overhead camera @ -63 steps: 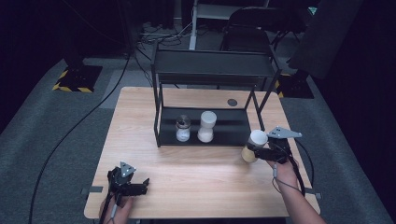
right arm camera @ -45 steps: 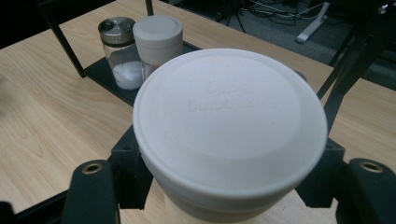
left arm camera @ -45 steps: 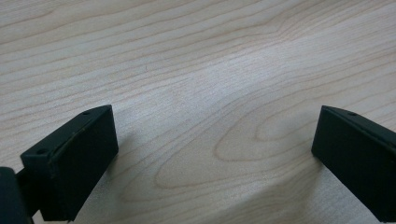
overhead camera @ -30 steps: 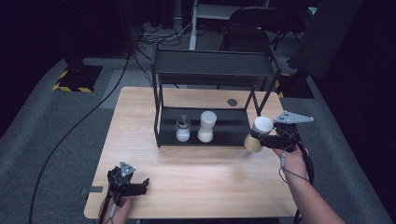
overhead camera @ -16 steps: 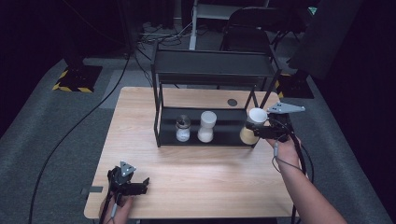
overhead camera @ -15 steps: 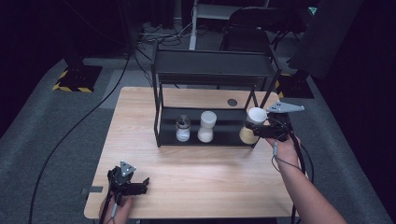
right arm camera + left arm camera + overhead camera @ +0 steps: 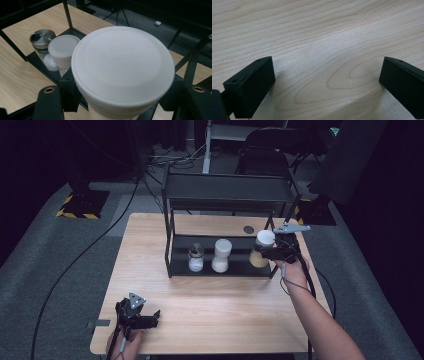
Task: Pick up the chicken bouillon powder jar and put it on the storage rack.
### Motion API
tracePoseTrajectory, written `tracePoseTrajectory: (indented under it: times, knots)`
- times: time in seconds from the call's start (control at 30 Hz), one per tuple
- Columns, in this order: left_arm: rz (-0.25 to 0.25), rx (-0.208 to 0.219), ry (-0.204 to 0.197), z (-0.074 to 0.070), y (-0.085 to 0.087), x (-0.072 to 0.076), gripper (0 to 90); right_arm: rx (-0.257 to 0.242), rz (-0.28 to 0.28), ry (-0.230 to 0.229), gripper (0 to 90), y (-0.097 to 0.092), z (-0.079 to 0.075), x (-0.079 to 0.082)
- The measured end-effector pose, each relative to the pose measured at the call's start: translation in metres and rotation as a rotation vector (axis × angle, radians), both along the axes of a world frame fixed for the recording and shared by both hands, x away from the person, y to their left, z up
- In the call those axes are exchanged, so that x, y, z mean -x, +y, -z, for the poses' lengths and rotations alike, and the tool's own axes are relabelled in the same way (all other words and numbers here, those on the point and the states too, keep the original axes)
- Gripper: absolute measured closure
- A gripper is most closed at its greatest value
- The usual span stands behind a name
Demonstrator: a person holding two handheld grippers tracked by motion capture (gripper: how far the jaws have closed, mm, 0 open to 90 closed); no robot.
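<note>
My right gripper (image 7: 264, 252) is shut on a white-lidded jar of tan powder (image 7: 261, 249), held at the right end of the black rack's lower shelf (image 7: 235, 268). In the right gripper view the jar's white lid (image 7: 122, 65) sits between the two black jaws. Two more jars stand on that shelf: one with a steel cap (image 7: 196, 258) and one with a white lid (image 7: 221, 255), seen again as the steel-capped jar (image 7: 42, 39) and white-lidded jar (image 7: 63, 50). My left gripper (image 7: 152, 316) rests on the table near the front left corner, open, with bare wood between its jaws (image 7: 324, 82).
The black two-tier rack (image 7: 227, 195) stands at the back middle of the wooden table (image 7: 210, 305). A small dark disc (image 7: 248, 229) lies behind the rack. Its right front post (image 7: 285, 240) is close to my right gripper. Cables trail from both grippers.
My right gripper has carried the jar leftward and away from me, from beside the rack's right edge to the right end of the lower shelf. The left gripper has stayed put.
</note>
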State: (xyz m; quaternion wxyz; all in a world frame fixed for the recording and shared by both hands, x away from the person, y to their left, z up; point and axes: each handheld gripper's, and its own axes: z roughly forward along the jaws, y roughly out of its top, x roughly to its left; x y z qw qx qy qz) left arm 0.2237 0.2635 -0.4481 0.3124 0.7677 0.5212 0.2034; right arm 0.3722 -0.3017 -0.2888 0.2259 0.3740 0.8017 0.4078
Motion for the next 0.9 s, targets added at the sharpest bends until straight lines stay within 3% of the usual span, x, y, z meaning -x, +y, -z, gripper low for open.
tracePoseTrajectory:
  times: [0.47,0.9]
  knots:
    - [0.014,-0.002,0.001,0.000,0.001,-0.001,0.3,0.025,0.018,0.035,33.9,0.015,0.021,-0.024]
    - [0.014,-0.002,0.001,0.000,0.001,-0.001,0.3,0.030,0.015,0.071,33.9,0.024,0.042,-0.035]
